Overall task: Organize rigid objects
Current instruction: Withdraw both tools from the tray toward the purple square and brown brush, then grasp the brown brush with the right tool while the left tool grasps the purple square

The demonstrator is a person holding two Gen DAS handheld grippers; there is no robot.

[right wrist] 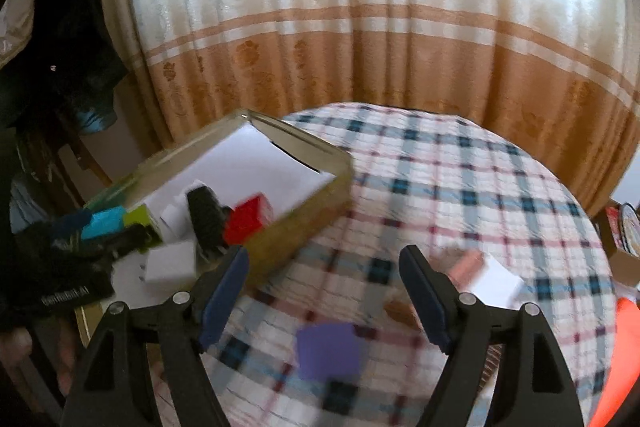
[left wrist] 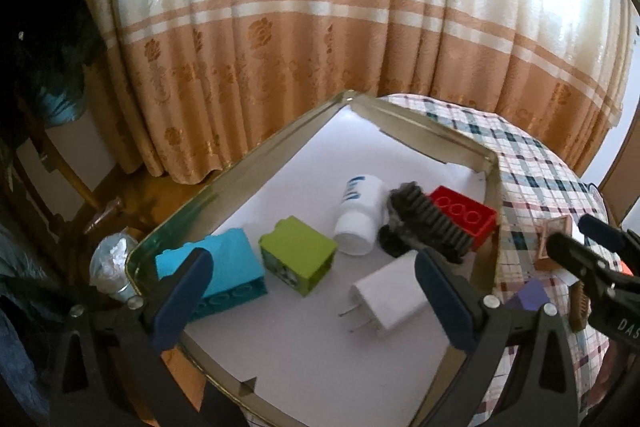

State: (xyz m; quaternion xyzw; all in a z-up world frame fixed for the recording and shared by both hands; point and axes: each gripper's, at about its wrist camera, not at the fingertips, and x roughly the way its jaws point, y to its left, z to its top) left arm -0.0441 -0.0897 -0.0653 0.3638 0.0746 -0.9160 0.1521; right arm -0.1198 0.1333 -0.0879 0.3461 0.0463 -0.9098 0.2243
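Left wrist view: the white charger (left wrist: 390,297) is seen in the tray (left wrist: 176,219), prongs toward 8 o'clock, between the released left tool (left wrist: 316,291) fingers; the right tool (right wrist: 324,291) is spread empty.

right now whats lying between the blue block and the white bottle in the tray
The green block sits between the blue block and the white bottle, all on the white liner of the tray. The left wrist view shows it clearly.
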